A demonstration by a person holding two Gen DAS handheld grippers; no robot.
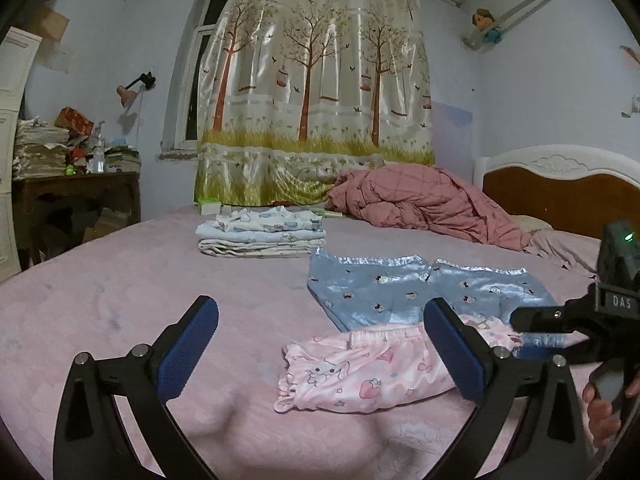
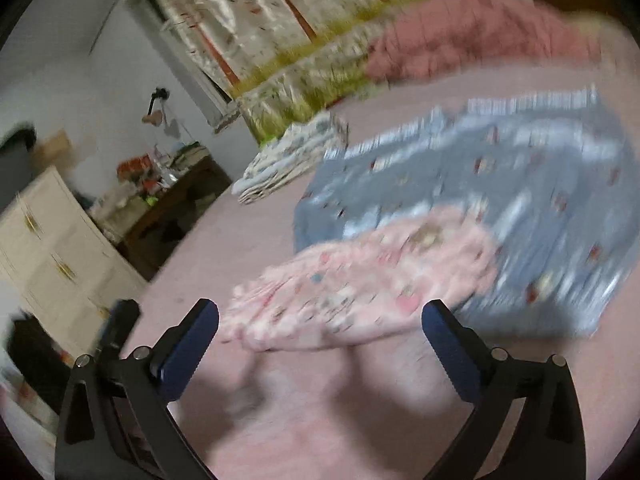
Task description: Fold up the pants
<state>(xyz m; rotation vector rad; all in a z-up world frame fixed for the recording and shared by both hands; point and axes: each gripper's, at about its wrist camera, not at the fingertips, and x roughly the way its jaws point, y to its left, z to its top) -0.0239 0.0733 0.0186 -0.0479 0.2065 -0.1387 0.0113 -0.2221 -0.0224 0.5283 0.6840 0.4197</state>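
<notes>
Item: pink pants (image 1: 372, 372), child-size, printed with strawberries and small animals. Lies crumpled and partly folded on the bed (image 1: 120, 280), its far edge overlapping the blue satin pants (image 1: 420, 292); a folded laundry stack (image 1: 260, 236) sits beyond the blue pair.

Handling, as judged: light, thin, limp fabric; likely slippery, with no stiffness to hold a crease. Best hold: the gathered elastic waistband (image 1: 384, 334), or the leg hems, pinched through both layers.

Left tool (image 1: 320, 340): jaws wide apart, holding nothing, just short of the pink pants. Right tool (image 2: 320, 340): likewise spread wide and empty; its view is blurred.
</notes>
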